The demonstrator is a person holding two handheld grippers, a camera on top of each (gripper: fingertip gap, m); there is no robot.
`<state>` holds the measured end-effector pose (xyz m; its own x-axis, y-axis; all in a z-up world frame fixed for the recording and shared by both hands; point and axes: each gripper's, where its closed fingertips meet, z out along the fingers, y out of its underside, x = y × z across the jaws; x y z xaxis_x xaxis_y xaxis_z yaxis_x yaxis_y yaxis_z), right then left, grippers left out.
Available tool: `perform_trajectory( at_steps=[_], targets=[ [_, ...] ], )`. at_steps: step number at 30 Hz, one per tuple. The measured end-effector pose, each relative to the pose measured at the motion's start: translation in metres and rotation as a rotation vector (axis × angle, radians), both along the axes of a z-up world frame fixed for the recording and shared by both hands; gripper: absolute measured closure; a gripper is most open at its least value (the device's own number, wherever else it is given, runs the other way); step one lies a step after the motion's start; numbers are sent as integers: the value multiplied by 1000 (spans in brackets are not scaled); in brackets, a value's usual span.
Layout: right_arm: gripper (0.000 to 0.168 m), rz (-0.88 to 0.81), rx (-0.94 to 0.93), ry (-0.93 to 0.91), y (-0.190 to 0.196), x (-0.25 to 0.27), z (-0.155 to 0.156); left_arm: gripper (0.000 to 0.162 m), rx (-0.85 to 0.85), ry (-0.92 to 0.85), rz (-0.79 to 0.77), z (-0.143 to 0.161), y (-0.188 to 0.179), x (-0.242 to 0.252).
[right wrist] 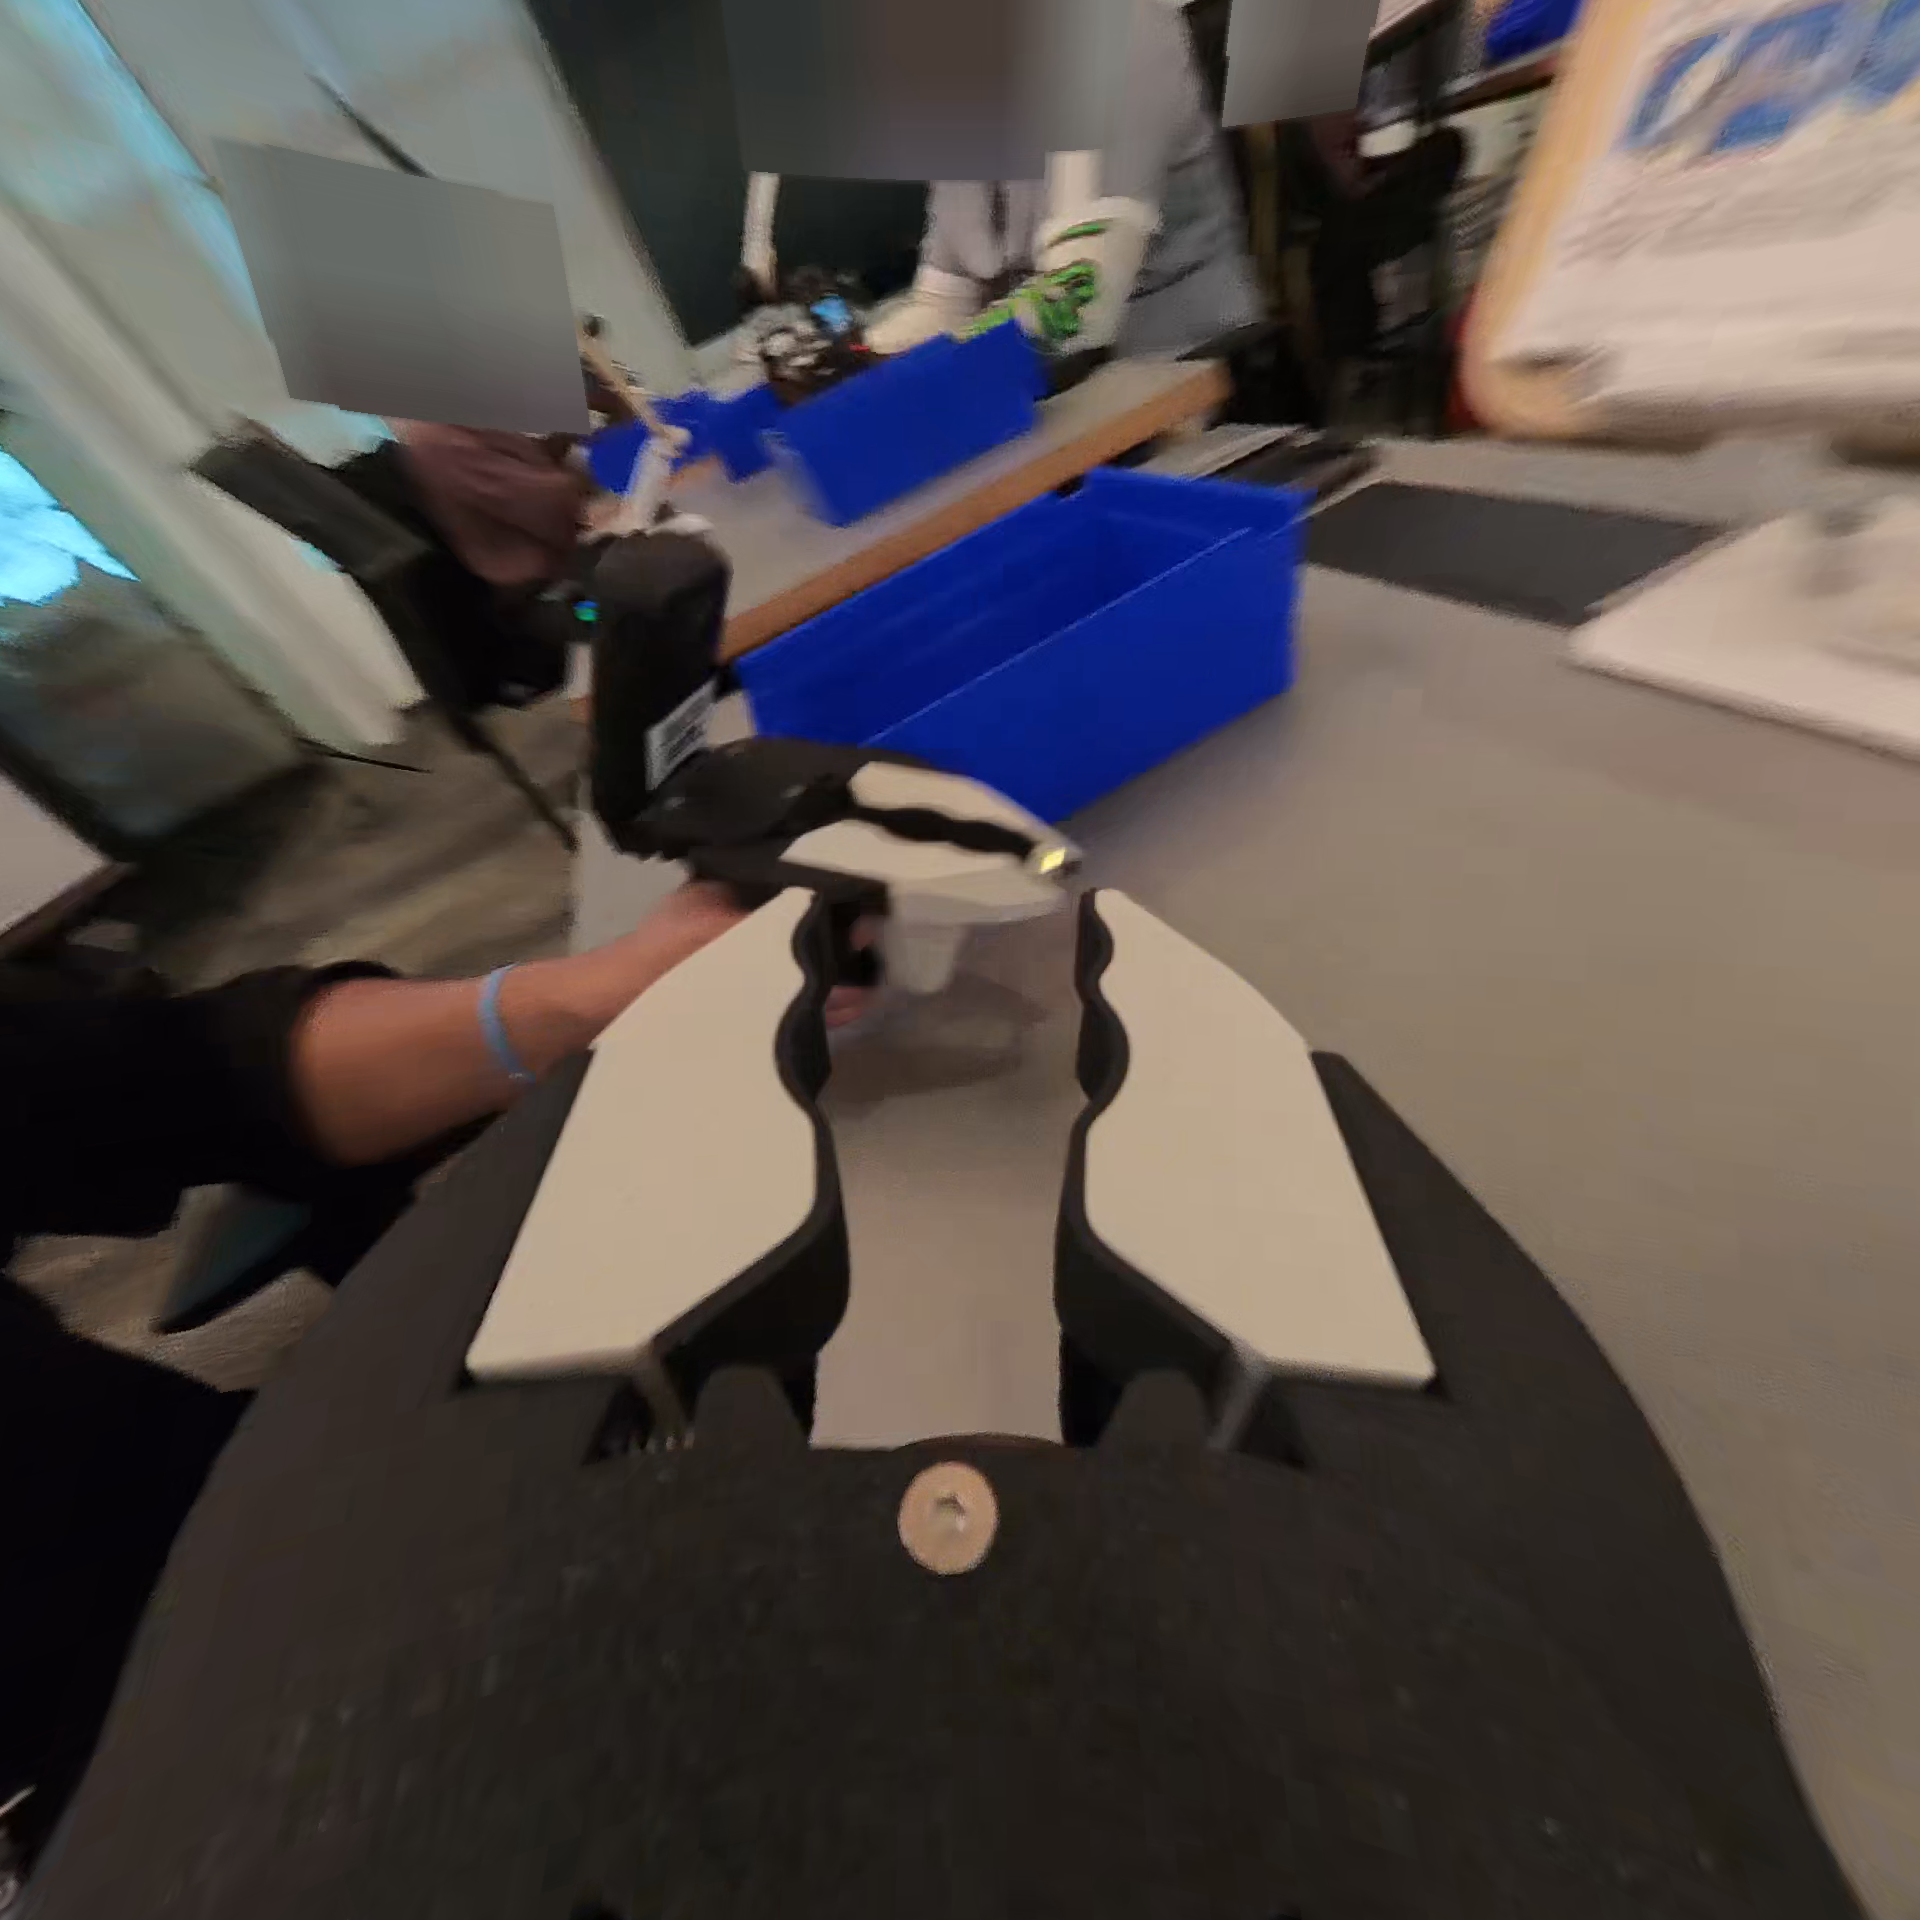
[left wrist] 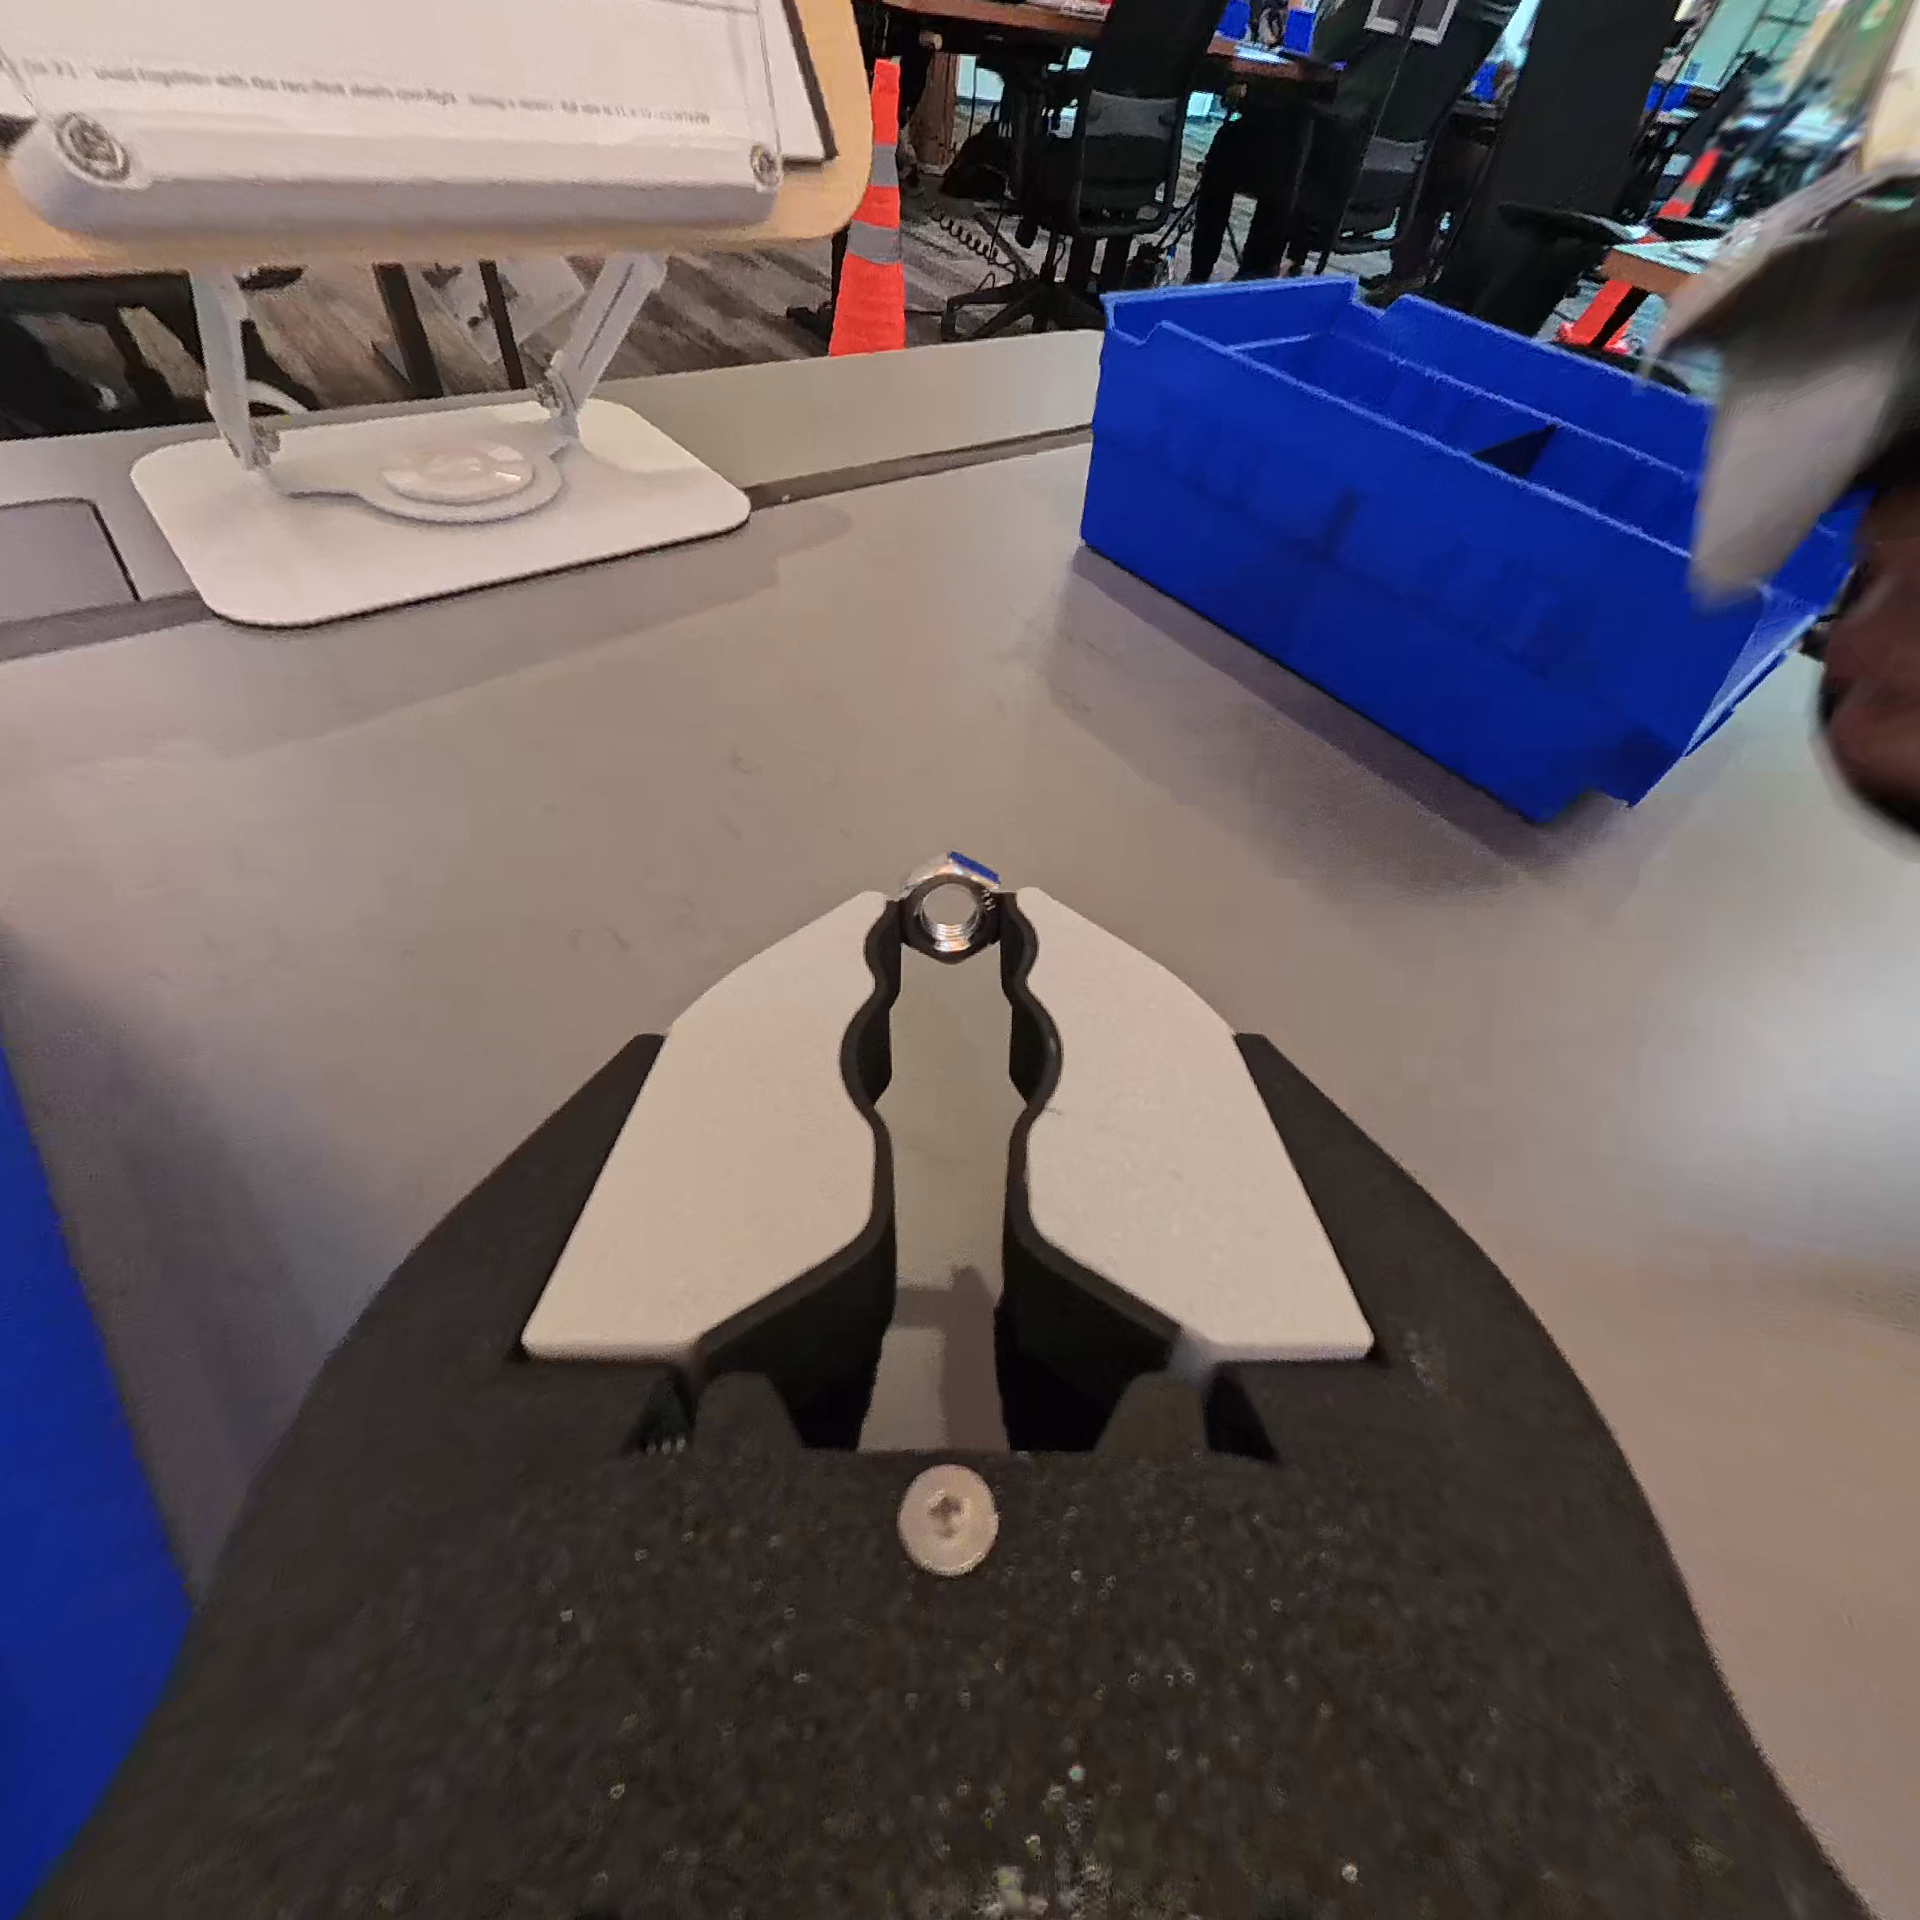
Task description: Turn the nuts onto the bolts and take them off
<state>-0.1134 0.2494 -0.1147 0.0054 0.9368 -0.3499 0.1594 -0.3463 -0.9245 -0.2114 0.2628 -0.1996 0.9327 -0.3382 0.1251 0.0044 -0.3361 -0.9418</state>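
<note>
One steel nut (left wrist: 948, 920) sits pinched in the left gripper (left wrist: 951, 914) tips; only the right wrist view shows the right gripper (right wrist: 948, 914) spread wide, empty, above the grey table (right wrist: 1507, 1039).

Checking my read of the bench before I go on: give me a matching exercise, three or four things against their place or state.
Things:
1. left gripper
2. right gripper
3. nut
4. blue bin

States:
a. open, nothing between its fingers
b. pinched at the fingertips, threaded hole facing the camera
c. standing on the grey table
d. shut on a small metal part

Pairs: 1-d, 2-a, 3-b, 4-c
</note>
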Motion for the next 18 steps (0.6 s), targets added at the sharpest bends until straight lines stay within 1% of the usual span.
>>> perform_trajectory(
  at_steps=[1,3,6,9,11,12,15,18],
  targets=[
    [124,41,-36,20,-18,-12,-16,145,17,2,-17,3,-1,1],
    [124,56,-106,18,-32,-27,-45,145,55,13,-66,9,-4,3],
    [124,132,-285,18,-41,-34,-61,145,134,26,-240,18,-15,20],
    [125,209,-425,81,-41,-33,-51,145,299,34,-439,35,-36,39],
    [124,314,-539,114,-51,-32,-43,145,438,40,-507,49,-48,47],
    [126,355,-572,116,-56,-33,-42,145,478,33,-521,55,-52,49],
    [130,430,-668,188,-65,-37,-35,146,468,-18,-589,57,-60,62],
    [136,463,-727,239,-66,-40,-32,145,444,46,-626,46,-63,73]
  ],
)
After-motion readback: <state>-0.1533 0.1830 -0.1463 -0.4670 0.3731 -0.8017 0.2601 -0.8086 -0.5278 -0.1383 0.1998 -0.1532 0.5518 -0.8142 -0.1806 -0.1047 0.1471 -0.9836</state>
